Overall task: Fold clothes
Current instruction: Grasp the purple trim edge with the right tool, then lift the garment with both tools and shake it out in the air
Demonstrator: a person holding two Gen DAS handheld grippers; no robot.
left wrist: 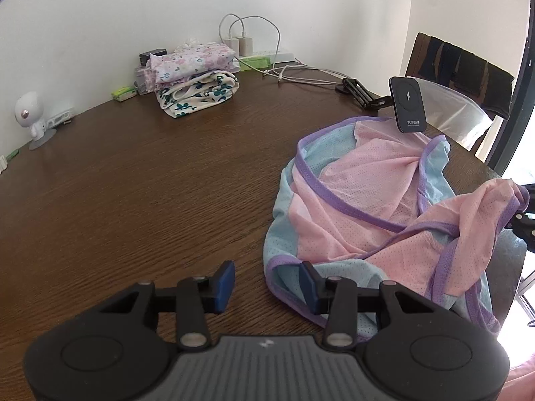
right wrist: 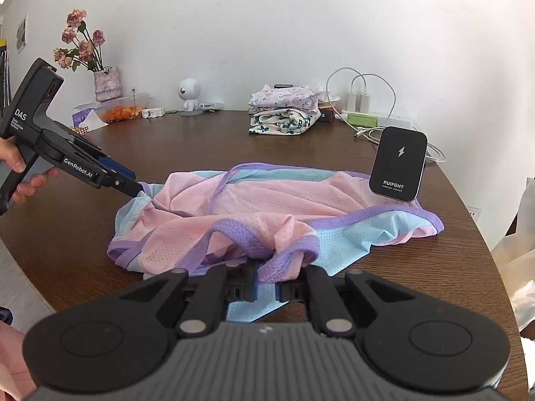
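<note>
A pink and light-blue mesh garment [left wrist: 351,200] with purple trim lies crumpled on the brown table [left wrist: 150,183], toward its right side. My left gripper [left wrist: 266,274] is open over the garment's near blue corner. Its right pad [left wrist: 307,284] rests at the cloth's edge and only bare wood shows between the pads. In the right wrist view the left gripper [right wrist: 135,189], held by a hand, points down at the left corner of the garment [right wrist: 267,200]. My right gripper [right wrist: 265,287] is shut on a bunched purple-trimmed edge, lifted a little off the table.
A black wireless charger on a stand [right wrist: 398,163] rises right behind the garment. A stack of folded floral clothes [right wrist: 284,113] sits by the wall with chargers and cables [right wrist: 361,100]. A small white figure [right wrist: 189,95] and a flower vase [right wrist: 107,83] stand at the back left.
</note>
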